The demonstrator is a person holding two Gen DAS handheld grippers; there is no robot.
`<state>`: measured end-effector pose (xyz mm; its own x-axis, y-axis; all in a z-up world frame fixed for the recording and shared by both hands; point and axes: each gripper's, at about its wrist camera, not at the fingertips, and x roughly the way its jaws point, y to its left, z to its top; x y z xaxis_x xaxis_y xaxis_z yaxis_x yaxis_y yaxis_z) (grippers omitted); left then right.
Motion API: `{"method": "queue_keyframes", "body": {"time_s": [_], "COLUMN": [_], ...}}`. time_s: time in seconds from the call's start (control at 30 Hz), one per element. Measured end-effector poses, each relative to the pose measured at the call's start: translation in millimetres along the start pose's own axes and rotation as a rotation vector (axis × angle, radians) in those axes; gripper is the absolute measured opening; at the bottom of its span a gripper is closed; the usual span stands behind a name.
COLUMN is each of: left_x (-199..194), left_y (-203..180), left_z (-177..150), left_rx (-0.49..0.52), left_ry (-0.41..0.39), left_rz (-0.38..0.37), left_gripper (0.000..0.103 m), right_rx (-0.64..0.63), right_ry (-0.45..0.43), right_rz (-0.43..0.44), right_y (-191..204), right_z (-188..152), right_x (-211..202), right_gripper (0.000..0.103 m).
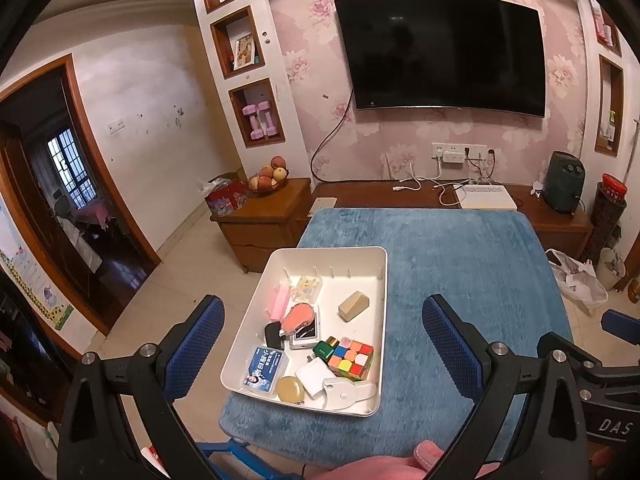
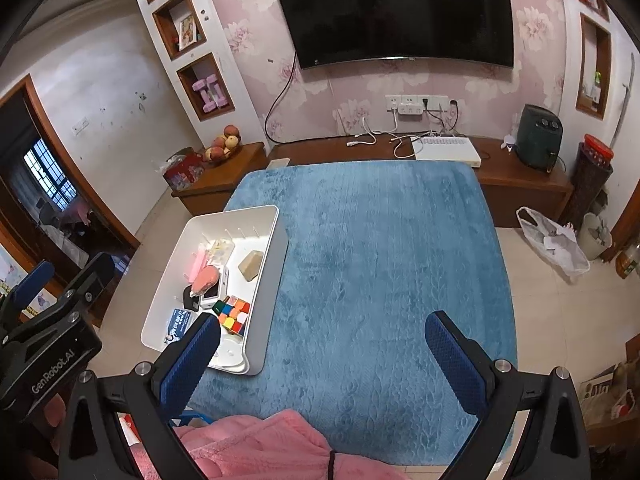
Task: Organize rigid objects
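Both grippers spread wide and empty above the blue cloth (image 2: 384, 248).

White tray (image 1: 382, 276) lies between the left gripper's (image 1: 323, 322) fingers, left of the right gripper (image 2: 323, 334); it holds a Rubik's cube (image 1: 352, 358), tan block (image 1: 353, 305), white charger (image 1: 311, 376).

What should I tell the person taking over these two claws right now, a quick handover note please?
Left claw: open, empty, hovering above the white tray.
Right claw: open, empty, over the bare blue cloth, to the right of the tray.
Things: all in the tray at the table's left side, loosely mixed: Rubik's cube, tan block, white charger, pink case, blue-label box, round yellow tin.
Done: nothing lies out on the cloth.
Left: sorting, if the tray's jumble still counts; no grasp begun.
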<state>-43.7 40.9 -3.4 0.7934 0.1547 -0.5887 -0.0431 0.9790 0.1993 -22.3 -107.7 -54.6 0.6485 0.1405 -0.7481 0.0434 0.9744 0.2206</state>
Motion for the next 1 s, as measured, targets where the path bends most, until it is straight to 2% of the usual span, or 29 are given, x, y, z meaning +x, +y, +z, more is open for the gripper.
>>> {"method": "queue_keyframes", "body": {"time_s": [1.0], "left_x": [2.6], "left_y": [-3.3], "left_z": [4.9], "left_rx": [0.012], "left_ry": [-0.008], "left_rz": [-0.019], "left_gripper": [0.099], "right_rx": [0.011], "right_ry": [0.039], "right_rz": [-0.008], "right_y": [2.0], "right_z": [-1.1], "right_x": [9.2], "right_gripper": [0.103]}}
